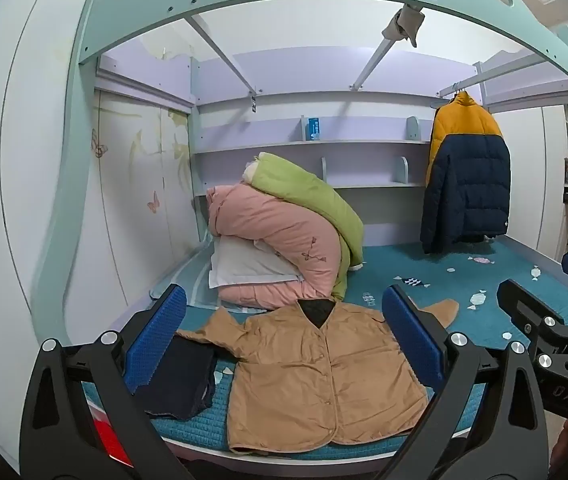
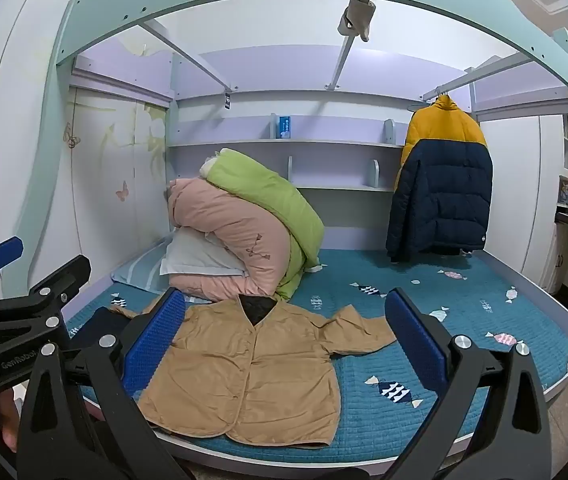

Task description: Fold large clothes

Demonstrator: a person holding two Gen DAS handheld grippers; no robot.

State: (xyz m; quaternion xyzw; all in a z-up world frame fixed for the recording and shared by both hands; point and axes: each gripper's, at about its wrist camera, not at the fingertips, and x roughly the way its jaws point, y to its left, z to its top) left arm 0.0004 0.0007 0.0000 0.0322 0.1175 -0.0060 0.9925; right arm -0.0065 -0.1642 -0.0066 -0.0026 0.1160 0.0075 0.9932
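On teal quilted bed [image 2: 424, 304] — tan jacket [image 2: 251, 376] spread flat, rolled duvets [image 2: 235, 232] behind.

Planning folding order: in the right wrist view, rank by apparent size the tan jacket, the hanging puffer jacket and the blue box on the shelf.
1. Tan jacket, though it lies nearest the camera, so this is unsure.
2. Hanging puffer jacket, not much smaller.
3. Blue box, by far the smallest.

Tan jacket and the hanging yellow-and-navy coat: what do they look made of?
Tan jacket: thin woven fabric, faint sheen, probably synthetic; it lies flat with soft creases, dark quilted lining at the collar. Hanging coat: puffy padded shell, stitched into horizontal channels; filling cannot be told.
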